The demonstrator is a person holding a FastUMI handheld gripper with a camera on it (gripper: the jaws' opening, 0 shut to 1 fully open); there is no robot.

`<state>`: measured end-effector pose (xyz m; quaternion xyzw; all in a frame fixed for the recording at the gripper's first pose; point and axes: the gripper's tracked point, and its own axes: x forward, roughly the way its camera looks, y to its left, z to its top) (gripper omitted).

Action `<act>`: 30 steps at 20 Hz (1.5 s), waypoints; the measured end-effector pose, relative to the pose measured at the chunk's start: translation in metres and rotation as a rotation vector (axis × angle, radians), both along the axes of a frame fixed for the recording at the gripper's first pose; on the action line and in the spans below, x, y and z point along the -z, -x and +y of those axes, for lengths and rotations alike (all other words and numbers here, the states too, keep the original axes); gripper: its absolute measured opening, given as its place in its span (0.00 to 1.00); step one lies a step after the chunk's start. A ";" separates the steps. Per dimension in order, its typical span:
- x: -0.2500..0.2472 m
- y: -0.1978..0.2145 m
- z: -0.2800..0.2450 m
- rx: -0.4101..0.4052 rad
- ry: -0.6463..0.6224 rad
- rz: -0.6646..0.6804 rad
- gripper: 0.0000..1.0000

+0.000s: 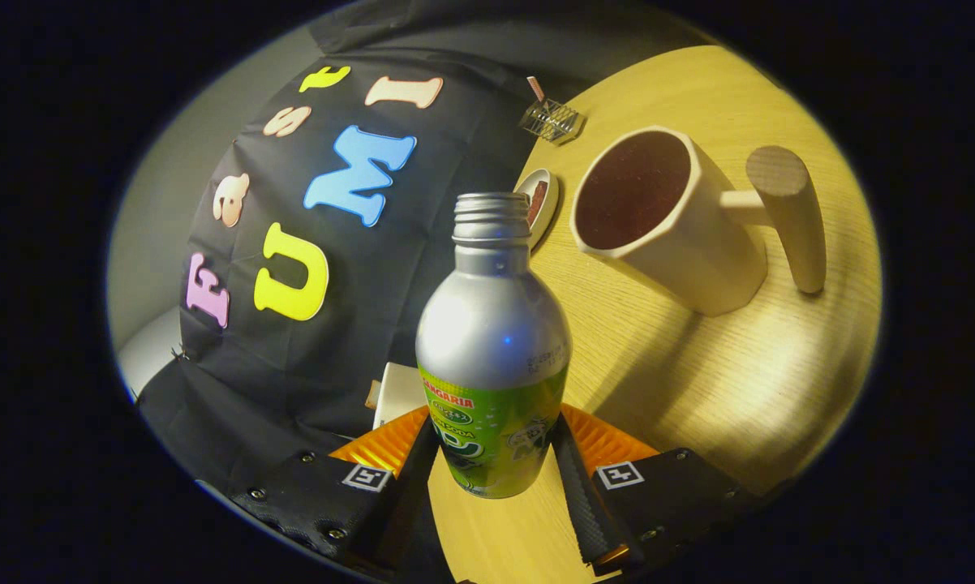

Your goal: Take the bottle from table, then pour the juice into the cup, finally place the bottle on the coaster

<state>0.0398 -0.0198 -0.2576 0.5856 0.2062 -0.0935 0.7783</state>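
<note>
Gripping the open bottle [492, 349] between both fingers, the gripper [491, 470] holds it tilted — the cup [666, 219] stands beyond on the table [698, 365].

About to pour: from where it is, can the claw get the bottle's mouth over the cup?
Probably yes. The claw is shut on the bottle, uncapped, and the cup stands open just beyond it with bare table between.
</note>
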 end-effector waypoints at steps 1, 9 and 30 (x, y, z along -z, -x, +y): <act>0.000 0.001 -0.001 0.010 -0.020 0.001 0.77; -0.008 -0.005 -0.002 0.089 -0.239 -0.008 0.77; -0.041 -0.021 -0.004 0.177 -0.541 -0.032 0.76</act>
